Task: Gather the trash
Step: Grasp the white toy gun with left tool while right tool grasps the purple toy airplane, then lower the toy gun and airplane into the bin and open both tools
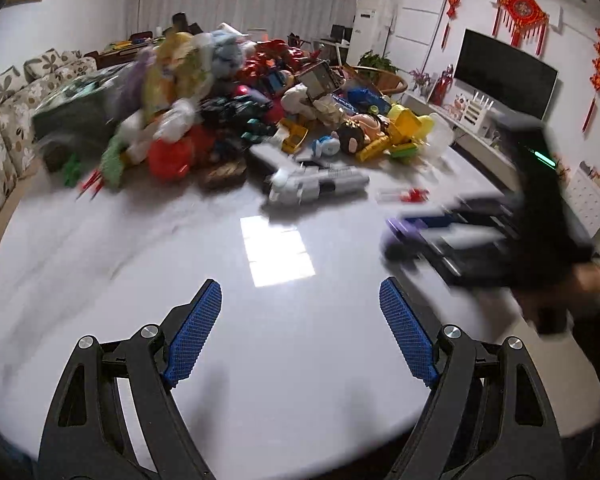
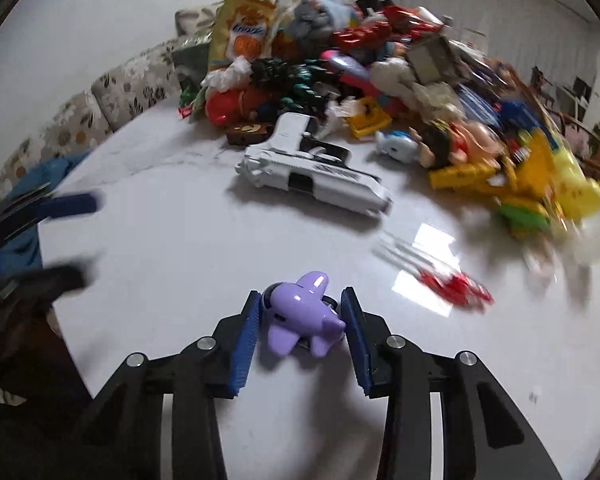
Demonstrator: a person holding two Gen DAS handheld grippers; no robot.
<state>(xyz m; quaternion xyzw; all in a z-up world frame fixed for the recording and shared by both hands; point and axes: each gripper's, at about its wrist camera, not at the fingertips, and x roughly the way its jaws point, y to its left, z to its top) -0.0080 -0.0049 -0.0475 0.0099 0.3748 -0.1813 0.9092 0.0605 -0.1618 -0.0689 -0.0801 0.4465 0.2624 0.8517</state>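
— Where are my grippers?

— My right gripper (image 2: 300, 322) is clamped on a purple toy plane (image 2: 302, 320), blue pads pressing both its sides, just above the white table (image 2: 180, 248). My left gripper (image 1: 300, 320) hangs spread wide with nothing between its pads.

— And the trash?

— A clear wrapper with red print (image 2: 440, 276) lies loose on the table near the plane; a yellow snack bag (image 2: 242, 34) sits up in the pile of toys (image 2: 380, 72). A white toy pistol (image 2: 316, 168) lies in front of that pile.

— Any bin or container?

— I can't make one out; the pile is blurred.
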